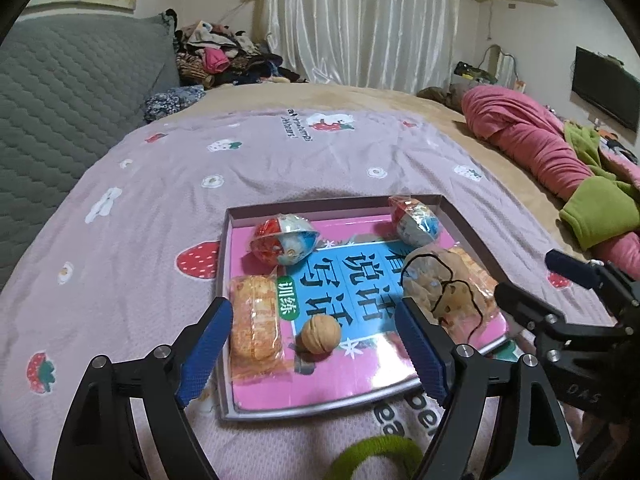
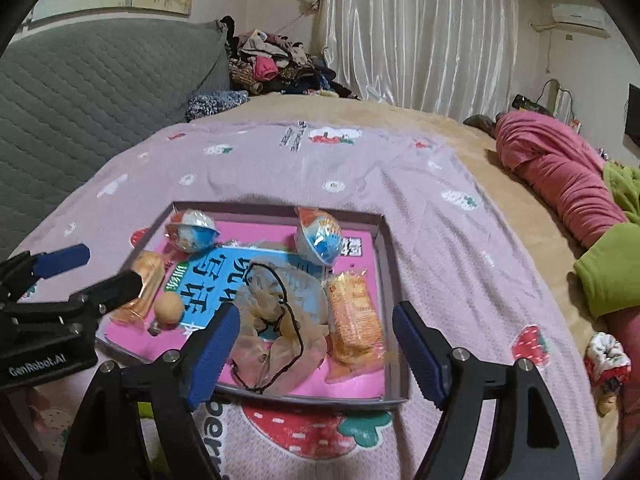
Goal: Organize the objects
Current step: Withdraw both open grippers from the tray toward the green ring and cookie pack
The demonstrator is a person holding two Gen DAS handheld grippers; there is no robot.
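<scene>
A shallow grey tray (image 1: 222, 280) (image 2: 391, 280) lies on the lilac strawberry blanket with a pink and blue book inside it. On the book are two foil-wrapped toy eggs (image 1: 282, 240) (image 1: 416, 222), two orange snack packets (image 1: 254, 324) (image 2: 354, 316), a walnut (image 1: 320, 334) (image 2: 169, 308) and a sheer pouch with a black drawstring (image 1: 436, 284) (image 2: 276, 320). My left gripper (image 1: 314, 306) hovers open over the walnut and touches nothing. My right gripper (image 2: 316, 312) stands open above the pouch and the right packet, with nothing gripped.
A green hair tie (image 1: 372, 456) lies on the blanket in front of the tray. A red and white scrunchie (image 2: 606, 356) sits at the right. Pink and green bedding (image 1: 560, 168) is heaped on the right. At the left stands a grey quilted headboard (image 1: 72, 92), with piled clothes (image 1: 224, 56) behind.
</scene>
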